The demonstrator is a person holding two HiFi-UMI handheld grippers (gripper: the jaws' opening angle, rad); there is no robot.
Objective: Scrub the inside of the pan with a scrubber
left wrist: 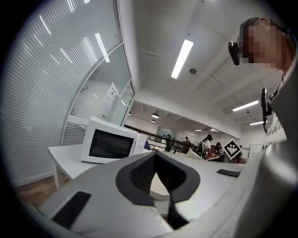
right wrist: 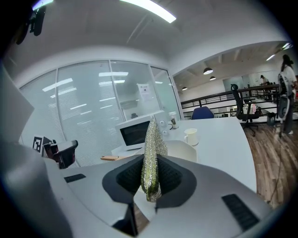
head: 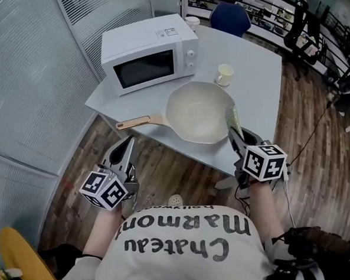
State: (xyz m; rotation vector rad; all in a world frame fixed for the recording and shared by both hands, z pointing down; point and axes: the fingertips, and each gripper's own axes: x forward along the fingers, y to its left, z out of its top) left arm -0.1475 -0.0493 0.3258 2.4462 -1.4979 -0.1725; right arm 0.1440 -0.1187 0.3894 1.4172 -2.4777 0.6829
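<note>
scrubber pinched in right gripper; left gripper closed on nothing.
the scrubber stands edge-on between the right jaws, and in the head view its tip shows against the right rim of the pan. the pan sits on the table, its handle pointing toward the left gripper but apart from it. only the head view shows the whole pan; in the left gripper view the closed jaws hide most of it. a microwave and cup stand behind the pan.
</note>
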